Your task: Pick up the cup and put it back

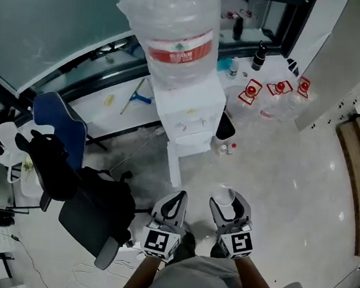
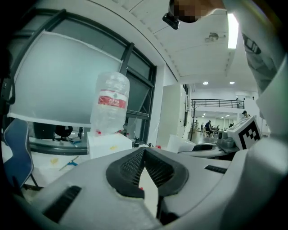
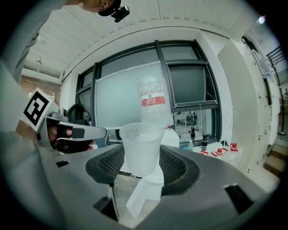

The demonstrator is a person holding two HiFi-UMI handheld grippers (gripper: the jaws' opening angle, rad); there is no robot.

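Right claw point(image 3: 143, 158) is clenched on the cup point(image 3: 141, 143), holding it upright by its lower walls, out in mid-air in front of the person & well short of the water dispenser point(image 1: 189, 118). Left claw point(image 2: 145, 155) is pinched closed w/ nothing in it. Main risk, imo: the cup looks like thin see-through plastic, so too hard a squeeze could buckle or crack it. Too soft a one could let it slide down thru the pads, esp. since the walls taper. Can't tell if there's liquid inside; if so, any tilt on the way down would spill it onto the floor point(image 1: 291, 185). The spot it goes back to isn't obvious from here, so setting it down off-level or letting go early could tip it. Left claw sits just beside the right one, so a careless swing could knock the cup.
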